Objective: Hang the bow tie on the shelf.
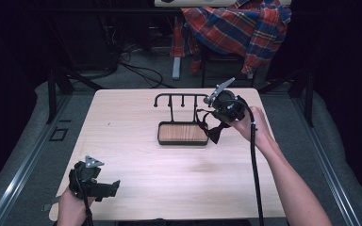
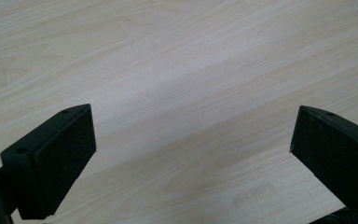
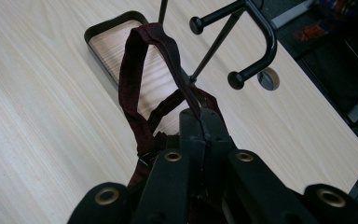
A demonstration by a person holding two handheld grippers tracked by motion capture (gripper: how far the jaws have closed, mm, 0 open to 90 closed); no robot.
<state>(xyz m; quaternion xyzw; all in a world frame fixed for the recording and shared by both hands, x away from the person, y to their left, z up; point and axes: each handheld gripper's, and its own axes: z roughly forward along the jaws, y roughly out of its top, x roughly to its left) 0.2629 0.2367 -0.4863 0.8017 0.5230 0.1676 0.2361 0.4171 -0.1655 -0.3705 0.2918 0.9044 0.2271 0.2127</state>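
Two fingers (image 3: 200, 123) pinch a dark red strap (image 3: 133, 79); left gripper (image 2: 191, 154) gapes.

A rack (image 1: 181, 101) with a tray (image 1: 183, 133) at its foot stands toward the far middle of the tabletop (image 1: 136, 160), the right gripper (image 1: 212, 120) holding a strap (image 1: 215, 130) just right of it, the left gripper (image 1: 115, 184) at the near left corner.

Black claws (image 1: 107, 187) (image 1: 212, 123), brass-ringed screws, grey triangular plates, black trailing cables; bare forearms.
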